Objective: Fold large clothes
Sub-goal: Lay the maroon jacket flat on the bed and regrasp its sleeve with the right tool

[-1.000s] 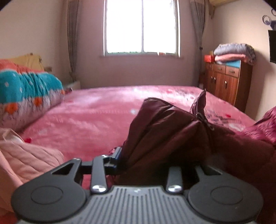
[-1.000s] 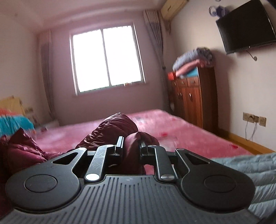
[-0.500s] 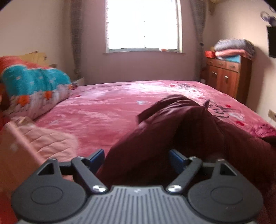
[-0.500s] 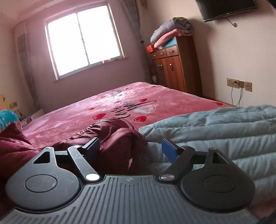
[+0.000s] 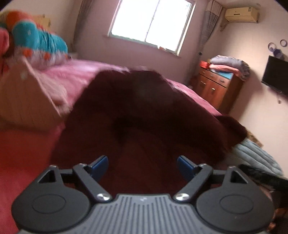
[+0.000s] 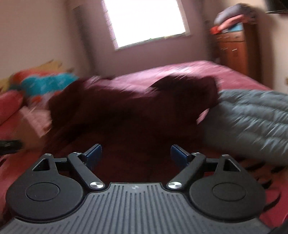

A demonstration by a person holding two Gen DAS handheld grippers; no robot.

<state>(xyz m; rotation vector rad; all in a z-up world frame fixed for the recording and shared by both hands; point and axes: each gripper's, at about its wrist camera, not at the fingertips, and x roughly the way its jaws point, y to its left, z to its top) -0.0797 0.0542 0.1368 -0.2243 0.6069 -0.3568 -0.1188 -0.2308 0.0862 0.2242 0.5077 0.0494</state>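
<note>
Now your left gripper [image 5: 142,164] and right gripper [image 6: 136,152] are both opening, gripping nothing; the maroon puffer jacket [image 5: 144,115] lies heaped on the pink bed [image 5: 75,75] (blurred). Next, re-grip an edge for another fold.

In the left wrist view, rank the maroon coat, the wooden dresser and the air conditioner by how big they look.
1. maroon coat, far the largest, though it lies nearest the camera.
2. wooden dresser.
3. air conditioner, smallest.

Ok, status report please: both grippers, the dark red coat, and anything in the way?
Left gripper opening, nothing gripped. Right gripper opening, nothing gripped. Dark red coat lying on bed. Grey quilted jacket lies alongside.
</note>
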